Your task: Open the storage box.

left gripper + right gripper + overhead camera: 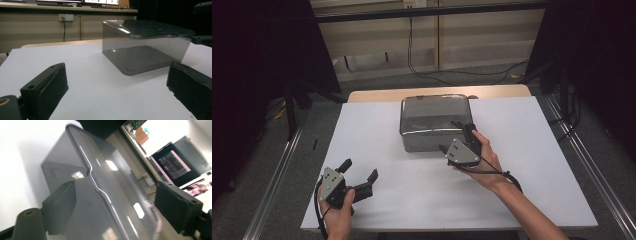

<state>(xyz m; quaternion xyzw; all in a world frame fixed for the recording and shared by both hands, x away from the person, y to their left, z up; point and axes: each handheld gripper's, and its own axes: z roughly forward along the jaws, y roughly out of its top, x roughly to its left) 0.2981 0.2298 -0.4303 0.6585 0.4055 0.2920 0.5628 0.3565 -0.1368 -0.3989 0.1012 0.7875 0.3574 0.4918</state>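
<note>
Box (435,123) contents blur behind smoky plastic; right gripper (457,141) fingers straddle its rim unpressed, left gripper (360,174) fingers spread.

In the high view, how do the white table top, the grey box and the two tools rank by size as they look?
1. White table top, clearly largest.
2. Grey box.
3. Left tool and right tool: they look alike, so I do not rank them.

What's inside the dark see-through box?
Through the smoky walls of the box nothing shows inside, just its bare floor. From above, its shiny lid reflects light, so small things beneath it could stay hidden. The right gripper straddles the lid's edge.
</note>
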